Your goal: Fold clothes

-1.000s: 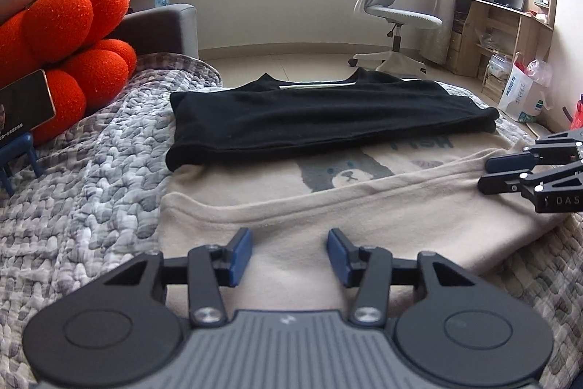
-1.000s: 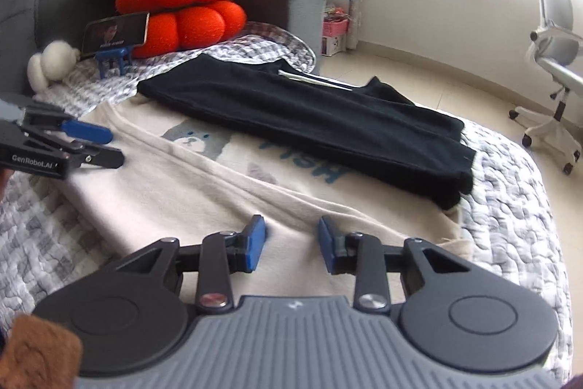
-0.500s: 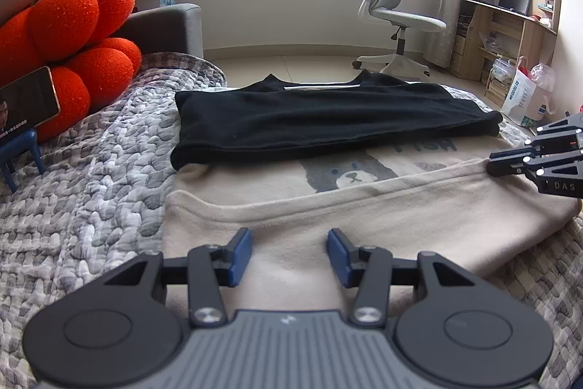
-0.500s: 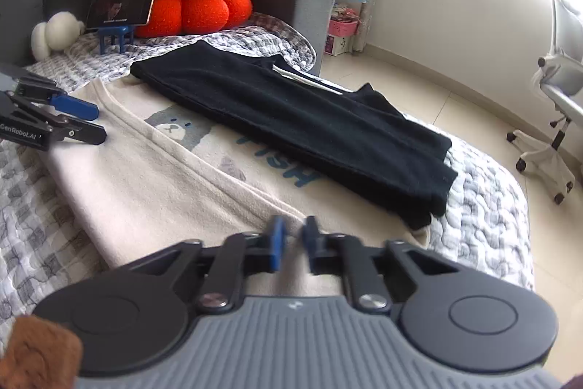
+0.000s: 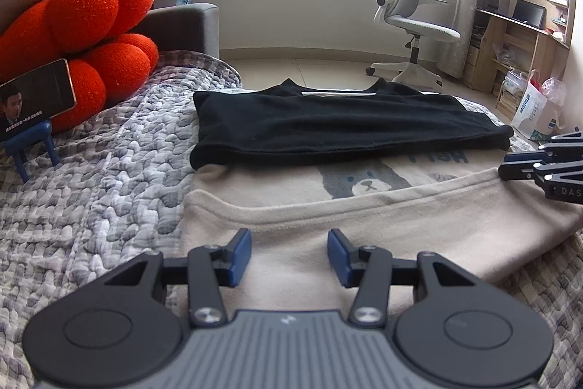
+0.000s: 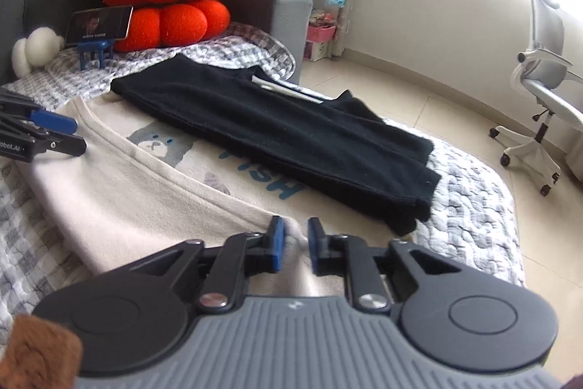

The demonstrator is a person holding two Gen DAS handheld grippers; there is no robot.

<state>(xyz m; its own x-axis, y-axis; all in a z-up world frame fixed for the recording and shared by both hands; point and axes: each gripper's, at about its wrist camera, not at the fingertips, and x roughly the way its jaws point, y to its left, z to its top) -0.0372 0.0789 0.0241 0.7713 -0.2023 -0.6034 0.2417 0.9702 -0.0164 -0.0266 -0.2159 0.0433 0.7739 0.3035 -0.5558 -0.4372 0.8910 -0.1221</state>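
Note:
A beige sweatshirt (image 5: 364, 228) with a bear print lies on the grey quilt, its near part folded over; it also shows in the right wrist view (image 6: 138, 199). A folded black garment (image 5: 342, 126) lies across its far side, also in the right wrist view (image 6: 291, 133). My left gripper (image 5: 289, 252) is open just above the near fold. My right gripper (image 6: 293, 243) has its jaws close together, pinching a bit of the beige fabric at the fold's right corner; from the left wrist view it (image 5: 510, 166) appears at the right edge.
Orange cushions (image 5: 91, 35) and a phone on a blue stand (image 5: 32, 101) sit at the left on the quilt (image 5: 91, 188). An office chair (image 5: 411, 24), a wooden desk (image 5: 524, 42) and a bag (image 5: 535, 112) stand beyond the bed's edge.
My right gripper's jaws have closed from wide open onto the beige fold's corner and it has shifted slightly. My left gripper has stayed open over the near fold.

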